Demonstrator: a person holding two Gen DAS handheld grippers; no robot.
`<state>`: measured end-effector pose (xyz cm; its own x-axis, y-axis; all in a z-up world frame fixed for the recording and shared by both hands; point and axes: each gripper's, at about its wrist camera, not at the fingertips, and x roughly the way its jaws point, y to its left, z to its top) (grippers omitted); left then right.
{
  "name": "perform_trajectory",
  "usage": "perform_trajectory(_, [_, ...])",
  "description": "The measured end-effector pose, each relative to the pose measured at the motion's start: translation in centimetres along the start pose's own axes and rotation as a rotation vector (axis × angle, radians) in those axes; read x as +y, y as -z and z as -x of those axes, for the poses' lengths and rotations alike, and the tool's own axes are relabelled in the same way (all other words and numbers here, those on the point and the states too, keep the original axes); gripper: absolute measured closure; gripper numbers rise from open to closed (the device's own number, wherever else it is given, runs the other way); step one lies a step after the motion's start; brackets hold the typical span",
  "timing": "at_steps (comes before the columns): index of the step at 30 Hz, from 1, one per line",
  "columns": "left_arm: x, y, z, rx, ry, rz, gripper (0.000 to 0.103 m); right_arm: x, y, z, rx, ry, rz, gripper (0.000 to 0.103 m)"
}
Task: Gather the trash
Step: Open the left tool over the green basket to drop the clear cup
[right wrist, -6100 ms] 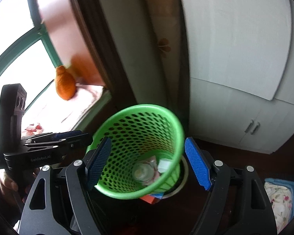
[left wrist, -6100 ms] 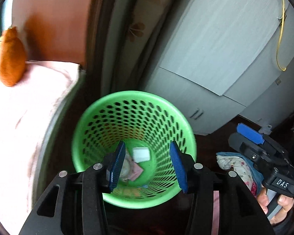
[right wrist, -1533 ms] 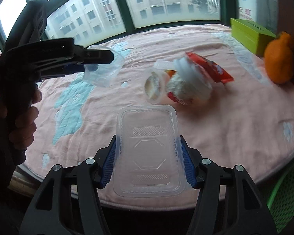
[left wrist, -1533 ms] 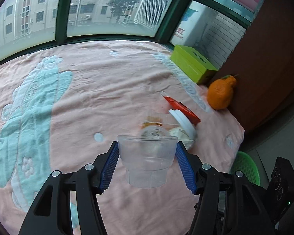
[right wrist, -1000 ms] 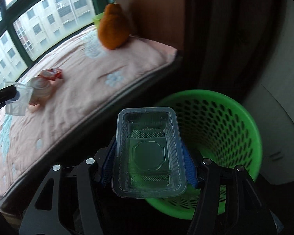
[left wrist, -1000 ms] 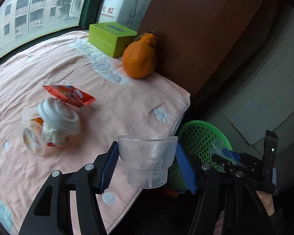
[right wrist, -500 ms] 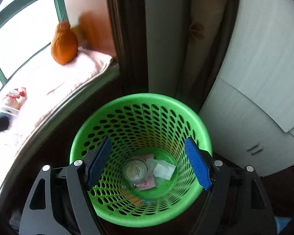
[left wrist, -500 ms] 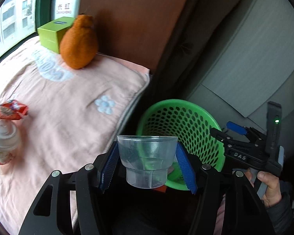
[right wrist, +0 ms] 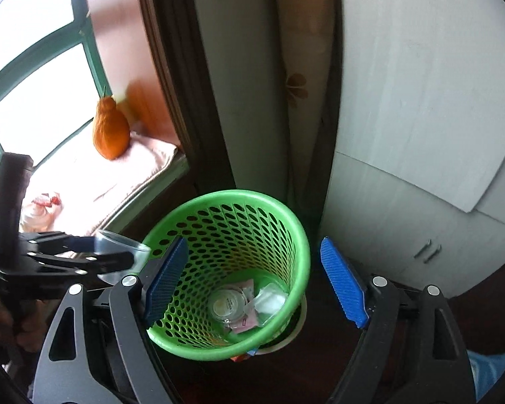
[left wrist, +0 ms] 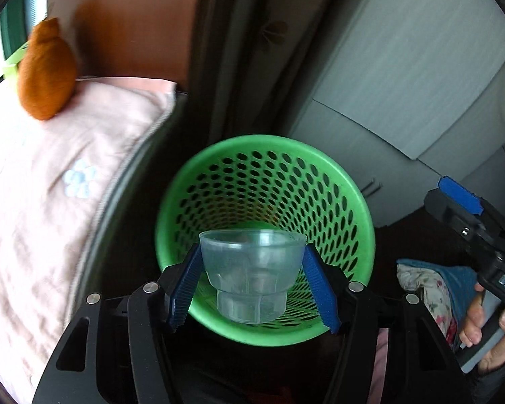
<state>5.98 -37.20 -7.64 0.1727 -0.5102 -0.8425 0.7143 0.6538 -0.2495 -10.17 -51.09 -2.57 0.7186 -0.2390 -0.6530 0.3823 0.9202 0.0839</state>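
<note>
My left gripper (left wrist: pixel 252 289) is shut on a clear plastic cup (left wrist: pixel 251 274) and holds it upright over the near rim of the green perforated trash basket (left wrist: pixel 219 155). In the right wrist view the cup (right wrist: pixel 124 249) sits just left of the basket (right wrist: pixel 296 235). My right gripper (right wrist: pixel 256 282) is open and empty above the basket. Inside lie a round lidded tub (right wrist: pixel 226 304), a clear tray (right wrist: pixel 269 303) and pink wrappers (right wrist: pixel 245 320). The right gripper also shows at the right edge of the left wrist view (left wrist: pixel 471 215).
A pink blanket (left wrist: pixel 33 185) covers the window ledge to the left, with an orange plush (left wrist: pixel 45 70) at its far end and more trash (right wrist: pixel 40 212) on it. A grey cabinet (right wrist: pixel 421 134) stands behind the basket. Floral cloth (left wrist: pixel 427 286) lies on the dark floor.
My left gripper has carried the cup from beside the ledge to over the basket rim. My right gripper has pulled back a little from the basket and stays open.
</note>
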Motion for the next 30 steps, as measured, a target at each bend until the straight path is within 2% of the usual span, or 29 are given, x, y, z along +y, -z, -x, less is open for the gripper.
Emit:
perform_trajectory(8, [-2.3, -0.3, -1.3, 0.026, 0.036, -0.033, 0.035, -1.3, 0.7, 0.4, -0.003, -0.002, -0.053, 0.022])
perform_trajectory(15, [-0.8, 0.8, 1.4, -0.016, 0.036, -0.001, 0.035, 0.3, 0.8, 1.0, -0.012, -0.048, -0.033, 0.022])
perform_trajectory(24, [4.3, 3.4, 7.6, -0.139, -0.096, 0.05, 0.035, 5.0, 0.4, 0.4, -0.008, -0.129, 0.029, 0.02])
perform_trajectory(30, [9.5, 5.5, 11.1, -0.197, -0.187, 0.141, 0.035, 9.0, -0.3, -0.4, 0.004, -0.178, 0.082, 0.02])
